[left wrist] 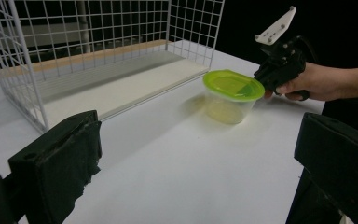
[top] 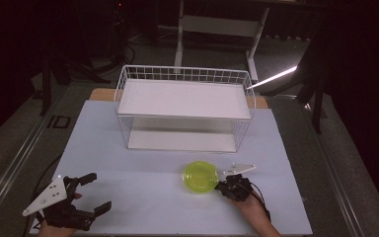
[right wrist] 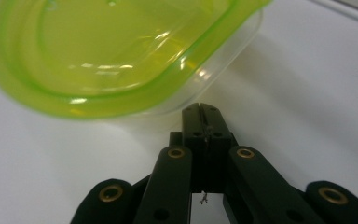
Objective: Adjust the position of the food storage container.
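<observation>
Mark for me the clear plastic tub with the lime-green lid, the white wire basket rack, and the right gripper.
clear plastic tub with lime-green lid (top: 200,176), high view, middle of lid.
white wire basket rack (top: 184,74), high view, back wall's top rim.
right gripper (right wrist: 204,112), right gripper view, tips of its shut jaws.

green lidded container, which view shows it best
The left gripper view: the green lidded container shows whole, lid and clear tub, standing on the table. The high view shows just its lid from above. The right gripper view crops it to a close slice of rim.

My table (top: 143,192) is brightly lit against a dark room. Just ahead of my right tool (right wrist: 204,112), the green lid (right wrist: 121,51) blurs and glares. Shadows stay soft.
</observation>
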`<state>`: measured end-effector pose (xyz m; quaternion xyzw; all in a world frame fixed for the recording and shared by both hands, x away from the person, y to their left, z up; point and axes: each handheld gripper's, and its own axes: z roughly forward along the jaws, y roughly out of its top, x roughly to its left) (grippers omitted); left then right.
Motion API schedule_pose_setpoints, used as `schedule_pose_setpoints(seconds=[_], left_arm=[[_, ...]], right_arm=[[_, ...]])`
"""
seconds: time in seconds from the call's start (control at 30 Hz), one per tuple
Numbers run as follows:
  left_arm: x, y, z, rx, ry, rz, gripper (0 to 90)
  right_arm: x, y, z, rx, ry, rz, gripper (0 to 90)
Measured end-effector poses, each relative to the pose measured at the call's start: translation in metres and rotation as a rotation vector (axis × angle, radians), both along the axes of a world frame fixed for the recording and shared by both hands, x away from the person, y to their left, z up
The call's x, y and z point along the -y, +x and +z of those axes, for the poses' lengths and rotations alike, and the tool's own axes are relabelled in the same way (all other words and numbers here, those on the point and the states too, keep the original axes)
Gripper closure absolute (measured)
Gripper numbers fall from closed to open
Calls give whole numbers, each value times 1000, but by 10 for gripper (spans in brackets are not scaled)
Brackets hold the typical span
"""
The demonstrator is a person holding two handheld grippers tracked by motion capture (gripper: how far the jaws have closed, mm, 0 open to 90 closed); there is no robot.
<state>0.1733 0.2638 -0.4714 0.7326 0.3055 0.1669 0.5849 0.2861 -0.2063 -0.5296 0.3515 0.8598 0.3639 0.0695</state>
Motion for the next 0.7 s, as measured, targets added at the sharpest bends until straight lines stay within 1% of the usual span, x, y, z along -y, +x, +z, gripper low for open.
schedule_pose_setpoints(seconds=[0.03, 0.1, 0.2, 0.27, 0.33, 0.37, 0.53, 0.7], left_arm=[[0, 0, 0, 0, 2, -2, 15], [1, 1, 0, -1, 4, -3, 15], [2, 1, 0, -2, 7, -6, 15], [3, 1, 0, -1, 9, -6, 14], [3, 1, 0, -4, 11, -10, 15], [3, 2, -1, -4, 13, -12, 15], [4, 2, -1, -7, 14, -14, 15], [4, 2, 0, -11, 18, -16, 15]], right_arm=[[-3, -2, 0, -4, 8, 8, 900], [-8, -3, 0, -4, 5, 16, 900], [-16, -1, -1, -15, 13, 22, 900], [-20, 0, -1, -17, 7, 25, 900], [-27, 4, -2, -21, 14, 30, 900], [-30, 6, -2, -13, 7, 35, 900], [-43, 15, -2, -13, 17, 42, 900], [-55, 16, -3, -14, 21, 63, 900]])
